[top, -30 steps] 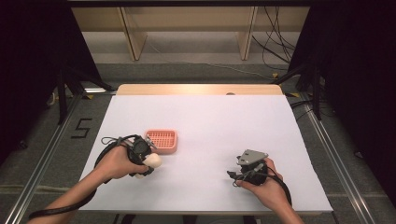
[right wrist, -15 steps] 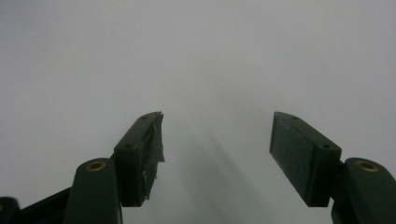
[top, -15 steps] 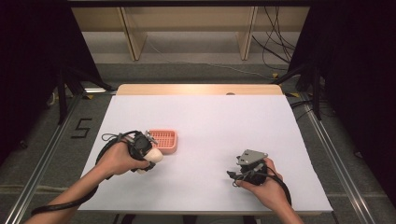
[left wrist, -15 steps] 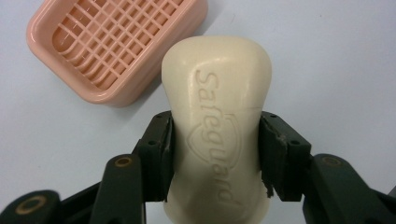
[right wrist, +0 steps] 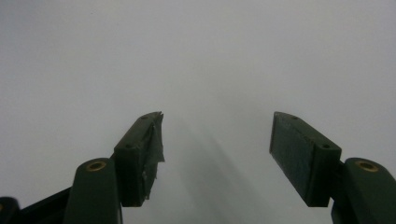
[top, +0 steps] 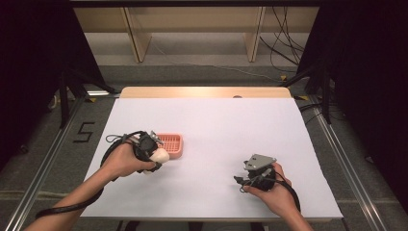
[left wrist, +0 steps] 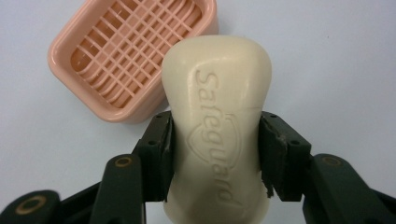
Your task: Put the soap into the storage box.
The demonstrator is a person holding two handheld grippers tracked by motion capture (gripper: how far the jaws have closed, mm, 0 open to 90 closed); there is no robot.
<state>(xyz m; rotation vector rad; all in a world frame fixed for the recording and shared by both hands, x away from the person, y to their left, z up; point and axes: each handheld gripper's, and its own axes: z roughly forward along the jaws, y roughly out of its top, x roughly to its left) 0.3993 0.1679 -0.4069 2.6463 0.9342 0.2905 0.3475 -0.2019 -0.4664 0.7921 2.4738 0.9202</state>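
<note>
The left gripper (left wrist: 215, 154) pinches the soap (left wrist: 217, 116) at center frame, below the dish (left wrist: 130, 56); the right gripper (right wrist: 217, 154) is spread.

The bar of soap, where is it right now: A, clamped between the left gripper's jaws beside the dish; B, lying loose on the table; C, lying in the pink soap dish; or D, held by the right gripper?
A: the left gripper has its jaws pressed on both sides of the bar of soap, with the pink soap dish empty just beyond it.

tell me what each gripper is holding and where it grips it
The left gripper clamps the cream soap bar across its narrow waist; the right gripper is open, holding nothing.
</note>
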